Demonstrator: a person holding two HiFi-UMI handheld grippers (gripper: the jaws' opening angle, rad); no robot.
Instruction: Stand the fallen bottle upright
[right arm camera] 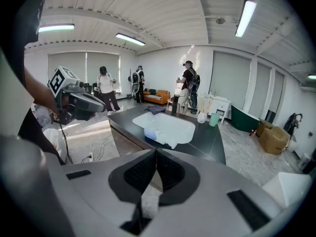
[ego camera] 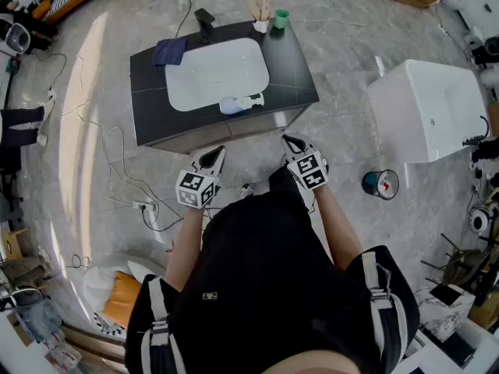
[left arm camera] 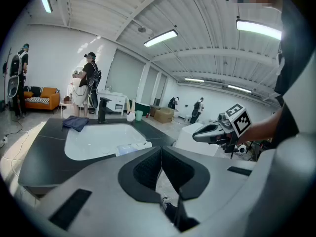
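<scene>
The fallen bottle (ego camera: pixel 238 104), clear bluish with a white pump end, lies on its side at the near rim of the white basin (ego camera: pixel 210 68) set in a dark counter (ego camera: pixel 292 68). It also shows in the left gripper view, bottle (left arm camera: pixel 132 147), and in the right gripper view, bottle (right arm camera: pixel 160 135). My left gripper (ego camera: pixel 212 157) and right gripper (ego camera: pixel 292 142) hover side by side short of the counter's front edge, both pointing at it. Each is shut with nothing between its pads, left gripper (left arm camera: pixel 161 149), right gripper (right arm camera: pixel 156 152). Neither touches the bottle.
A black faucet (ego camera: pixel 204 23), a dark blue cloth (ego camera: pixel 169 51), a white cup (ego camera: pixel 260 23) and a green cup (ego camera: pixel 281 18) stand at the counter's back. A white tub (ego camera: pixel 433 111) sits to the right. Cables (ego camera: pixel 125 185) trail on the floor at left. People stand in the background.
</scene>
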